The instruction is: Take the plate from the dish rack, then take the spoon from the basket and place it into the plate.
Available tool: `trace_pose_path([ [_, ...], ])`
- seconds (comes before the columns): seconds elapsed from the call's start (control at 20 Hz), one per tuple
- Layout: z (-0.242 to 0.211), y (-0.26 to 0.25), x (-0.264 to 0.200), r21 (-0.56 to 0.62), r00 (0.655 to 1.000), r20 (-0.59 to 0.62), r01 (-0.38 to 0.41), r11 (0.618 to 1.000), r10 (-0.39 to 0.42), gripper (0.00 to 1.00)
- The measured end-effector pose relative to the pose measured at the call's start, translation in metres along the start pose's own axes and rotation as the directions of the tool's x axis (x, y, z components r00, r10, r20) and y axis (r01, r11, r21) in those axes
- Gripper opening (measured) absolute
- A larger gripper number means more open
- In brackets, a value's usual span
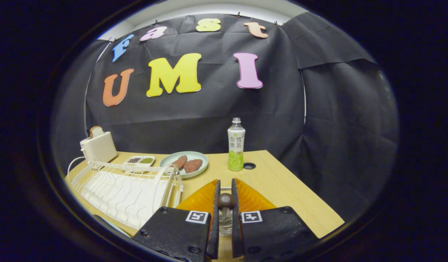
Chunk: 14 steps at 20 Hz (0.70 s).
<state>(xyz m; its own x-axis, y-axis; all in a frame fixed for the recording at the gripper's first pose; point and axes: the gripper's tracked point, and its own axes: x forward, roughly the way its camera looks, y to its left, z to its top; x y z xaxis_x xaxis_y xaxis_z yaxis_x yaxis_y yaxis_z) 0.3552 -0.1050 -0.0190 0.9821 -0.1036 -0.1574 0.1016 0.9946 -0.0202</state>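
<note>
My gripper (226, 181) is shut on the spoon (226, 201). The spoon's dark round end sticks up between the two black fingers, and the rest of it runs down between them, mostly hidden. Directly under and just ahead of the fingers lies the orange ribbed plate (199, 199) on the wooden table (282, 182), showing on both sides of the fingers. The white wire dish rack (126, 193) stands to the left of the plate with nothing in it.
Beyond the rack are a white toaster with bread (98, 145), a small two-part dish (140, 160) and a pale green plate of brown food (186, 163). A green drink bottle (236, 145) stands beyond the fingers beside a round table hole (249, 166).
</note>
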Motion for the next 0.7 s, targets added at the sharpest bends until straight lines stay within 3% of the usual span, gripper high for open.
trace_pose_path([
  [0.35,0.07,-0.003,-0.039,-0.026,0.991,0.122,0.052,0.998,-0.048,0.19],
  [0.7,0.091,0.047,-0.106,-0.086,0.983,0.181,-0.011,0.996,0.027,0.19],
])
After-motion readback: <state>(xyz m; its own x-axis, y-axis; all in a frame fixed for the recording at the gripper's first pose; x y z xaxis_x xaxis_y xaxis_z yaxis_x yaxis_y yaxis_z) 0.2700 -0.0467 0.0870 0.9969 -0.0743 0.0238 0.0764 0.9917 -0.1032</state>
